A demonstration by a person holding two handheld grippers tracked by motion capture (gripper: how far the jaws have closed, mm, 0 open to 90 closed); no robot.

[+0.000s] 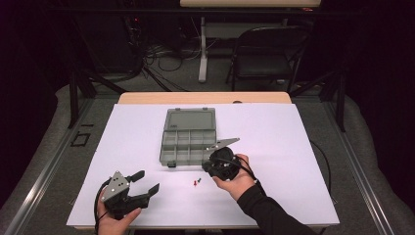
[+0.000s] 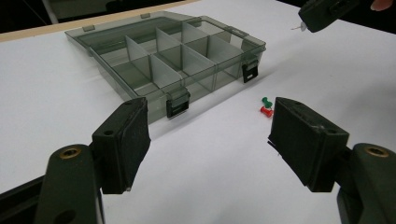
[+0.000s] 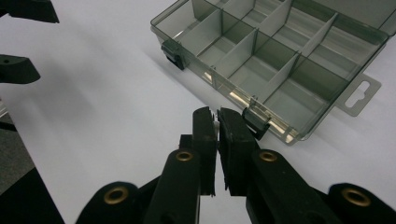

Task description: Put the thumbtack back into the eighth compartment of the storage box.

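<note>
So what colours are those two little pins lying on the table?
One pin green, one pin red; left gripper view shows them best.

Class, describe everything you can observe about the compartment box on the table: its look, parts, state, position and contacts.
The compartment box is a shallow, smoky-grey translucent plastic organiser. Its lid lies open flat behind the tray on hinges. Thin dividers split the tray into several compartments, all of which look empty. Two dark latches sit on the front wall, and a hang tab juts from one end. It rests flat on the white sheet, mid-table. Neither gripper touches it.
</note>
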